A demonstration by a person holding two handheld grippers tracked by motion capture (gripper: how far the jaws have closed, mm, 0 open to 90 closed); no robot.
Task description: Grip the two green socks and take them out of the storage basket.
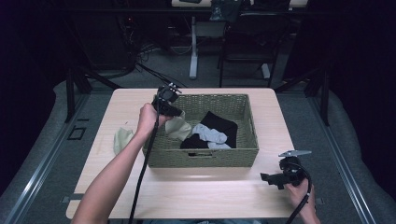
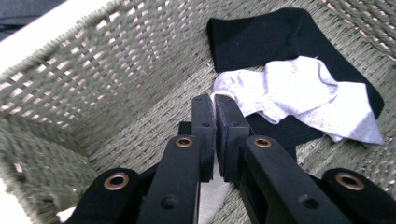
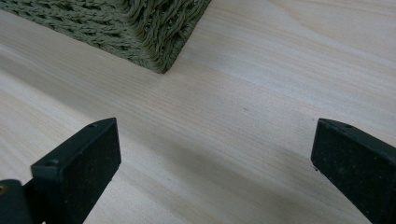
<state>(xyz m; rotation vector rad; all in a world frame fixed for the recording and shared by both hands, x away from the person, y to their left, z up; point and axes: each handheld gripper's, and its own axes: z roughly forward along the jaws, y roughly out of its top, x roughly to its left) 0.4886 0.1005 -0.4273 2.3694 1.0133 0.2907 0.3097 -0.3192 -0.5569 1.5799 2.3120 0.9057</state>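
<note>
High view first: we see the wicker basket [image 1: 205, 156] at the middle of the table [image 1: 196, 196], and our left gripper [image 1: 169, 106] held over its rim at about ten o'clock from the basket's centre, with a cream sock [image 1: 177, 127] draped beneath it over the near-left inside of the basket. We judge the work in hand to be gathering socks into the basket — a second cream sock [image 1: 122, 138] lies out on the table at nine o'clock, just beside the basket's left wall, which would explain why the arm is working on that side. Left gripper view looks down along the jaws into the basket: they stand pressed nearly together, and a pale strip of cloth [image 2: 210, 196] shows below and between them, so we take the left gripper [image 2: 215, 105] to be clamped on the cream sock, lowering it in. Ahead of the jaws, toward one o'clock in that view, a grey sock [image 2: 303, 95] lies across a black sock [image 2: 271, 32] on the basket floor, close to the tips but apart from them. Our right gripper [image 1: 275, 178] rests low at about five o'clock from the basket, well apart from any sock — parked out of the way, we think. Right gripper view shows the right gripper [image 3: 212, 154] with jaws spread wide over bare wood, a basket corner [image 3: 154, 42] at eleven o'clock.
</note>
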